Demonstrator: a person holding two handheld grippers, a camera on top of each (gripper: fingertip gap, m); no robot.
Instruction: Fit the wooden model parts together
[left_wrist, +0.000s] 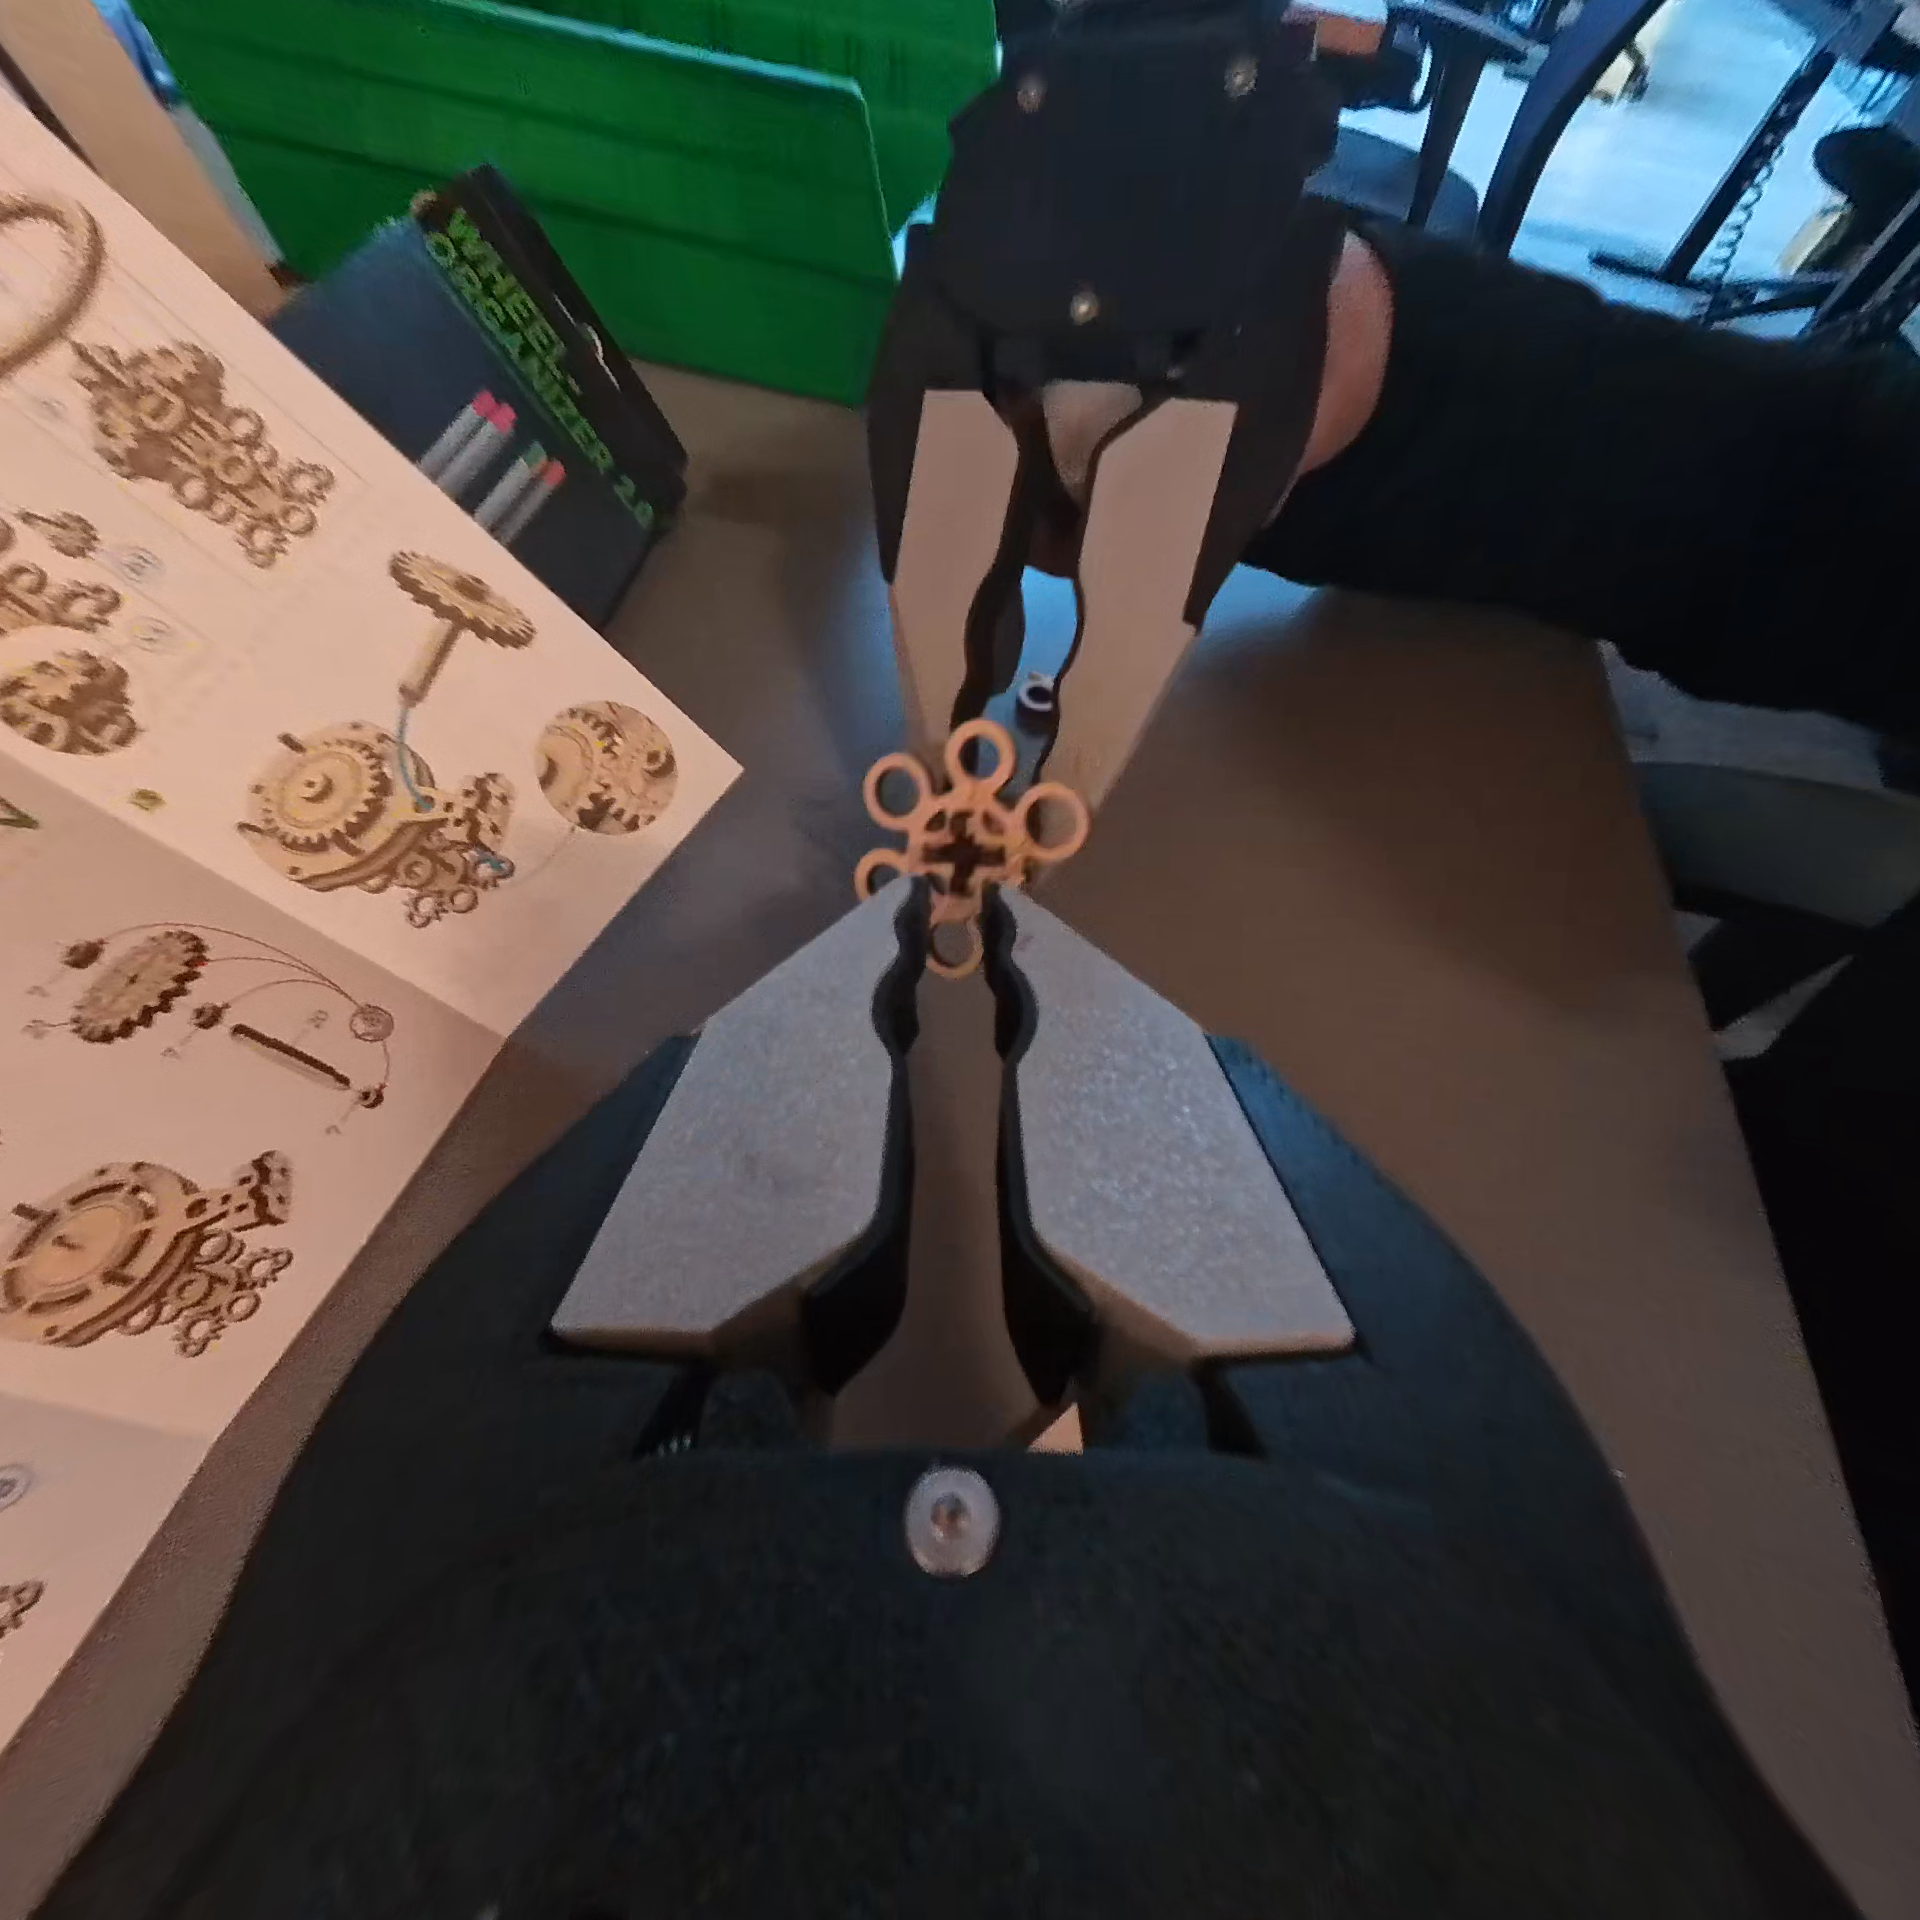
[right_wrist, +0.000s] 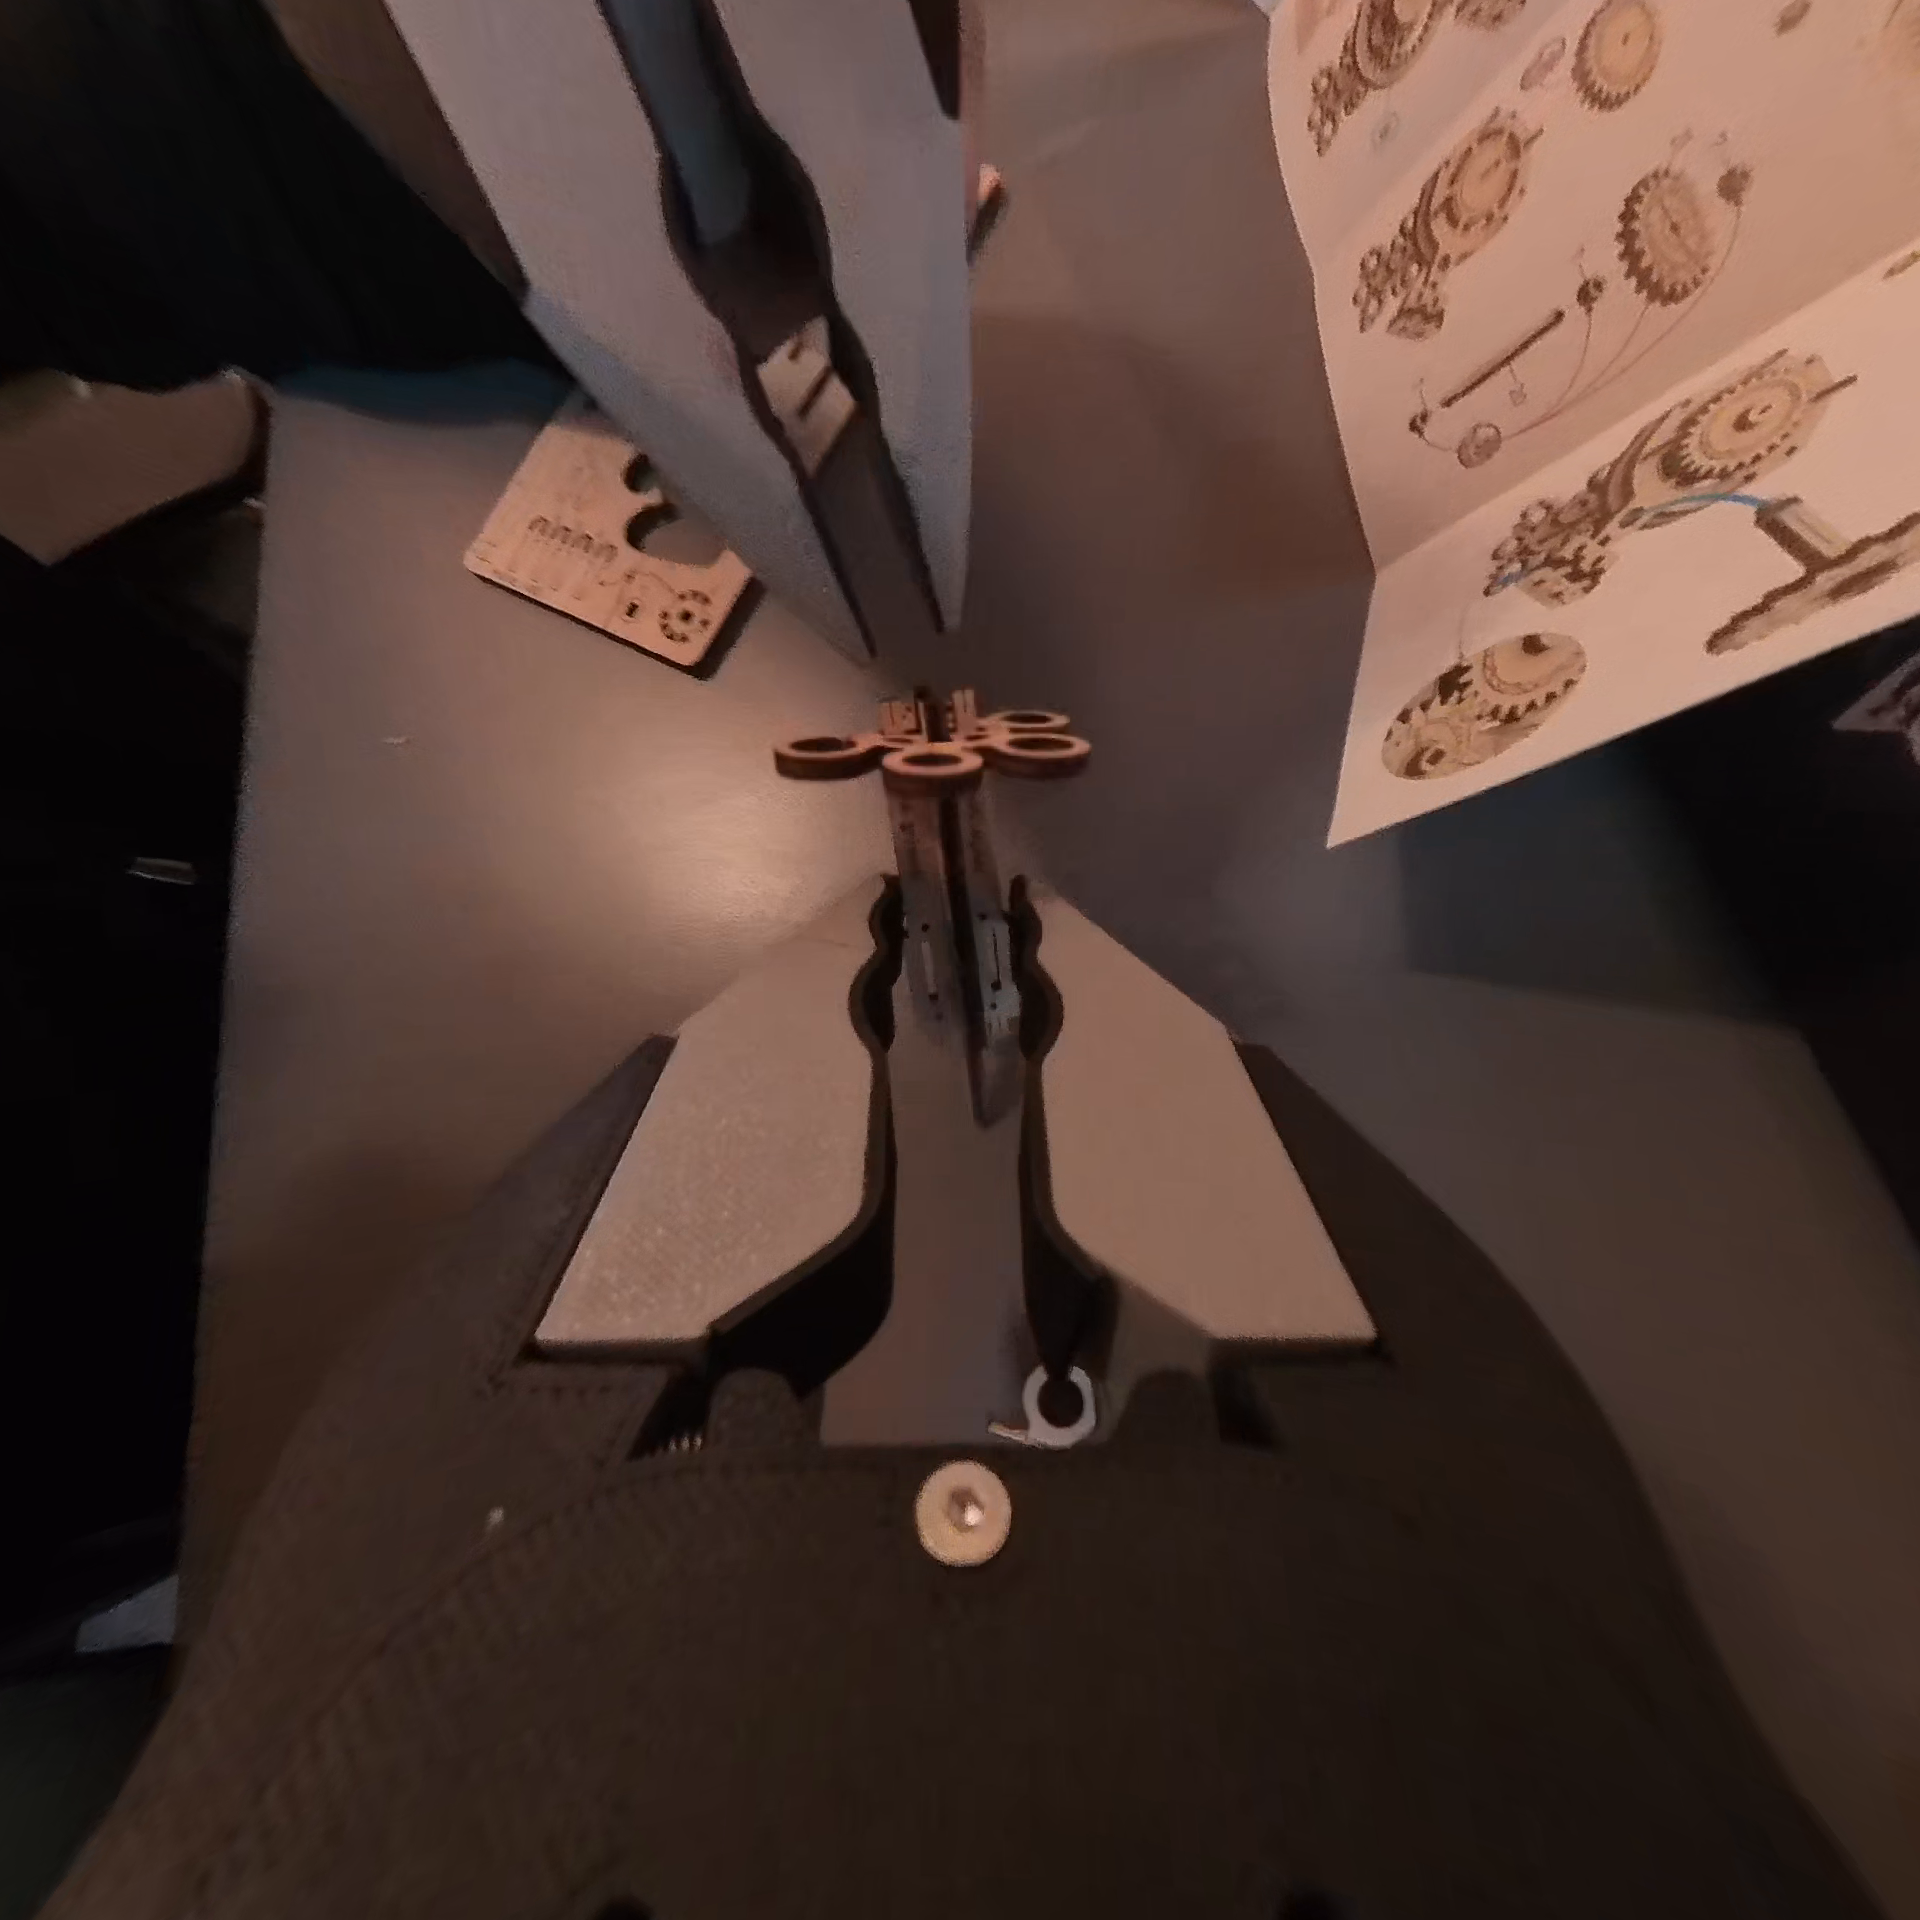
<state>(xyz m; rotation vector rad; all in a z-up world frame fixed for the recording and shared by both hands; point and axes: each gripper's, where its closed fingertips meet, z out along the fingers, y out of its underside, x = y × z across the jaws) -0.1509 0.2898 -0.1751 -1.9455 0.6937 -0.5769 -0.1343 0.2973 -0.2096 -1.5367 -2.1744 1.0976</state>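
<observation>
Left tongs (left_wrist: 951, 914): narrowed onto the lowest ring of a wooden ring piece (left_wrist: 971, 831), pinching it by that lobe; seen from the right wrist view they come down from above (right_wrist: 904, 634), tips just over the piece.
Right tongs (right_wrist: 956, 935): pinched on a cross-section wooden shaft (right_wrist: 951, 904), which runs forward from between the fingers and passes through the centre of the ring piece (right_wrist: 935, 750); in the left wrist view they reach in from the far side (left_wrist: 997, 727).
Ring piece: a flat flower of small rings around a cross-shaped centre hole, held in the air above the surface (left_wrist: 1351, 935), between the two pairs of tongs.
Shaft: its end shows just past the far face of the ring piece.
Instruction sheet (left_wrist: 343, 790): unfolded on the surface to the left, printed with pictures of gear assemblies.
Box (left_wrist: 499, 405): dark, lying beyond the sheet, with a green bin (left_wrist: 582, 156) behind it.
Wooden parts sheet (right_wrist: 613, 561): flat on the surface, several shapes already punched out.
Small metal ring (right_wrist: 1060, 1403): lies on the surface under the right tongs.
Hand (left_wrist: 1351, 353): grips the right tongs' body, dark sleeve behind.
</observation>
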